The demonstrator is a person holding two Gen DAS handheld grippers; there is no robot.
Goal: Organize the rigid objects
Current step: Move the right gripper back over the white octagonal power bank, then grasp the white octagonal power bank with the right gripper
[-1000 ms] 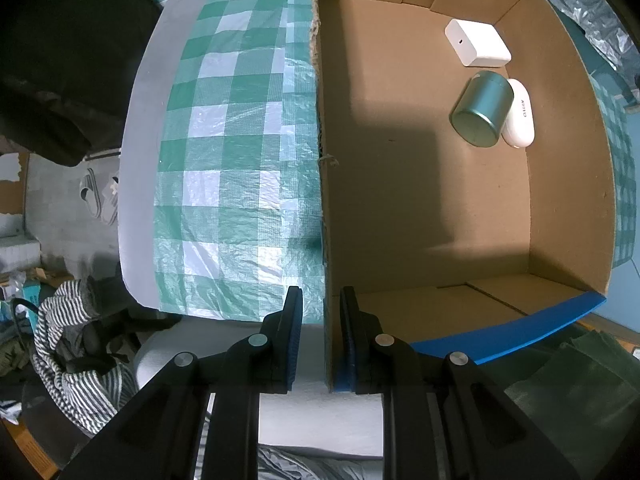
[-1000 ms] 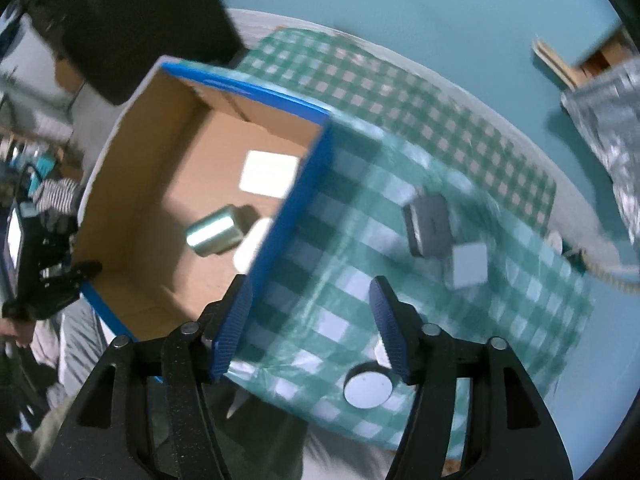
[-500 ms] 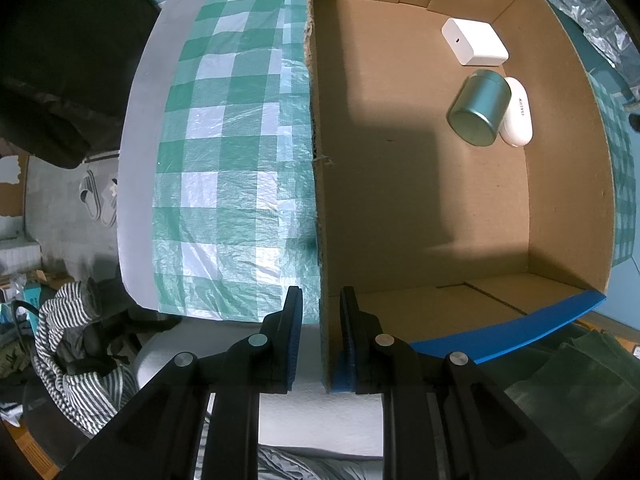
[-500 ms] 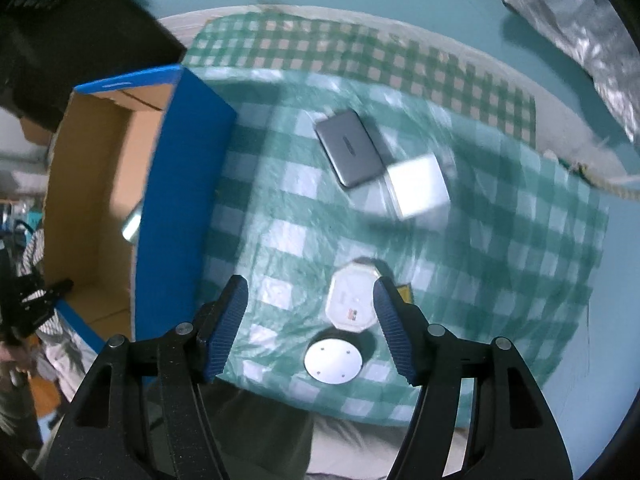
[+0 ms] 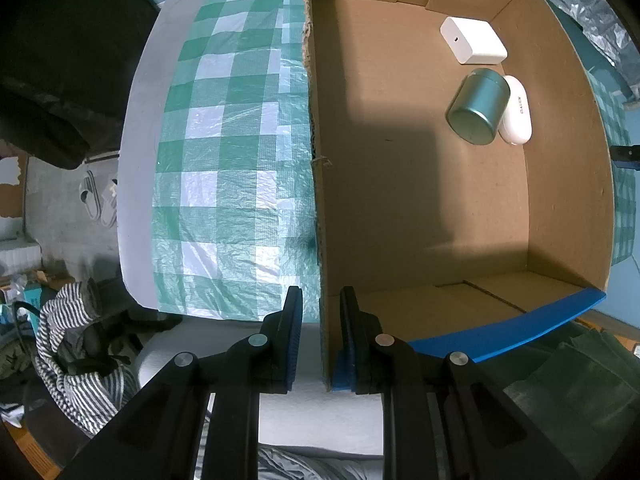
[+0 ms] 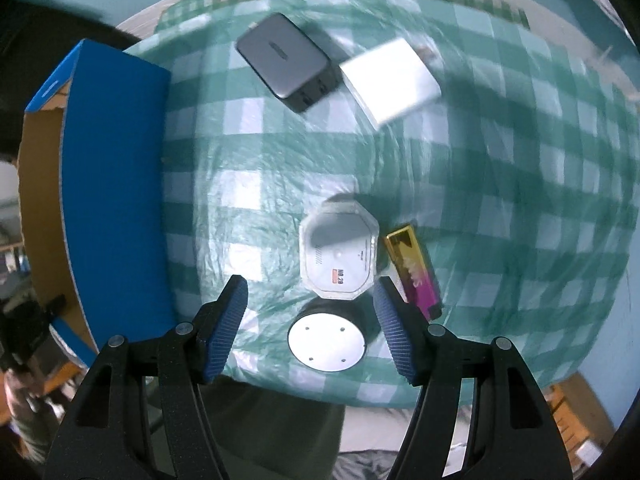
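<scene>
Left gripper (image 5: 320, 332) points straight down, jaws clamped on the box (image 5: 420, 184) wall at the near corner; one pad outside over the checked cloth (image 5: 236, 168), the other inside against the cardboard. That wall's top edge is ragged and runs straight away from the jaws.

Left of the box: bare strip of cloth, then the pale table edge (image 5: 136, 168), then a drop to the floor. Nothing sits on that strip.

Inside the box the floor is mostly clear. Three items are bunched at the far right: a white block (image 5: 474, 40) nearest the far wall, a teal tin (image 5: 478, 106) lying on its side, and a white oval case (image 5: 517, 110) touching the tin, close to the right wall. Blue tape lines the near rim (image 5: 504, 332).

Right gripper (image 6: 310, 316) is about half open and holding nothing, tilted steeply down over the cloth (image 6: 500, 184). A white round puck (image 6: 327, 343) lies between the fingertips, clear of both pads. Just beyond it is an octagonal clear-lidded box (image 6: 340, 256), and a gold-and-pink bar (image 6: 414, 272) lies against its right side.

Farther out: a grey charger (image 6: 286, 62) and a white square block (image 6: 390, 80), corners nearly touching. Open cloth lies between the two clusters and off to the right. The box's blue outer wall (image 6: 116, 184) stands well left of the puck, with a free lane between.
</scene>
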